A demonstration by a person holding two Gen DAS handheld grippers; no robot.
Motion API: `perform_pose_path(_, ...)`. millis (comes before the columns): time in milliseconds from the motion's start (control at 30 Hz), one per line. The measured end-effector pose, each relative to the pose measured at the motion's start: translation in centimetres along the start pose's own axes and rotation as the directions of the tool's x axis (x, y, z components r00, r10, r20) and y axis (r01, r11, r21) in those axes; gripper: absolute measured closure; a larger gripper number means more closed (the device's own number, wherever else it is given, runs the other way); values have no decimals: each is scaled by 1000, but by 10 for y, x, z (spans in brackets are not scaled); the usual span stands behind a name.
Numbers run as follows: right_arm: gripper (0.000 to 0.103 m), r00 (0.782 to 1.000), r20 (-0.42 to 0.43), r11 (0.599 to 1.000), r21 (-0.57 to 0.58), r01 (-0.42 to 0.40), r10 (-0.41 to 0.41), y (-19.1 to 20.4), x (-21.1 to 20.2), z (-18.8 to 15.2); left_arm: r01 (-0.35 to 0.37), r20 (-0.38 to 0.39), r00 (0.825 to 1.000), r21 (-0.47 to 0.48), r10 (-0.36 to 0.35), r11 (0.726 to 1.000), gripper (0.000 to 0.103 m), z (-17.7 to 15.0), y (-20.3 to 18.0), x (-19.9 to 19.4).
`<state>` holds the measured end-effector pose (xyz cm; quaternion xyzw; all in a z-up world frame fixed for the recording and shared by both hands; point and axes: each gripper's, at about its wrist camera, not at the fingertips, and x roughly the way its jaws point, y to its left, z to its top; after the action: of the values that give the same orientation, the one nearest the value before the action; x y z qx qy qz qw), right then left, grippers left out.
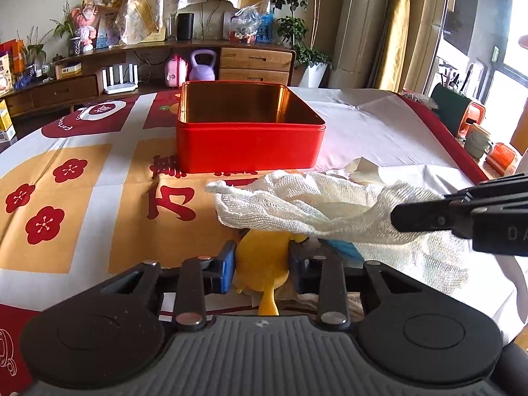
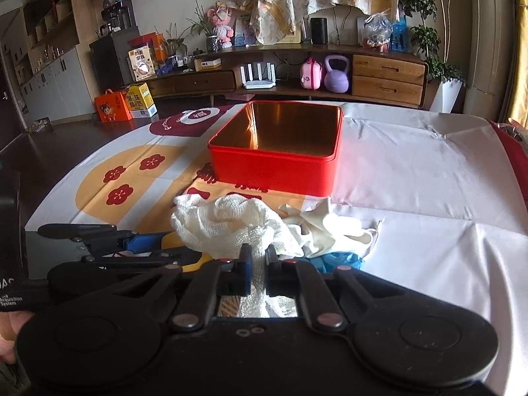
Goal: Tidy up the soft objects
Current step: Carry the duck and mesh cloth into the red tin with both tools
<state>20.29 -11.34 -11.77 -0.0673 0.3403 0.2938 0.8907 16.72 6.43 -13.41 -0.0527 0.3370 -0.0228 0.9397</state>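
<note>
Barely begun, I judge: the red tin (image 2: 274, 171) at frame centre sits empty on the bench (image 2: 412, 171). My left gripper (image 1: 262, 264) has its jaws pinched on a yellow soft piece (image 1: 260, 260), my right gripper (image 2: 258, 272) has its jaws closed on the white mesh cloth (image 2: 224, 227); a cream cloth (image 2: 330, 227) and a blue item (image 2: 340, 260) remain in the lower middle. Legible writing: only "Acquisition System" on the left gripper.

At the left edge of the right wrist view I read "Acquisition System" on the left hand-held gripper (image 2: 145, 249); the tablecloth's (image 1: 379, 128) red characters are partly hidden.
</note>
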Motion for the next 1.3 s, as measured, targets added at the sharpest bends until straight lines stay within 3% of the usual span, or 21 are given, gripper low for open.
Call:
perform_pose_path(633,98,982,180,998,40,41,-48,-5,-60,36,-25,63,998,-44,28,999,76,16,8,-45)
perform_pose_path(967,98,971,234,998,60,37,-50,-10,-76,65,-44,113,992,-64,51,997,76,46,14,-68)
perform_pose_path(1300,98,967,246,997,58,59,-72,-16,-65,96,-56,159,985,-32,61,998,76,86,16,-67)
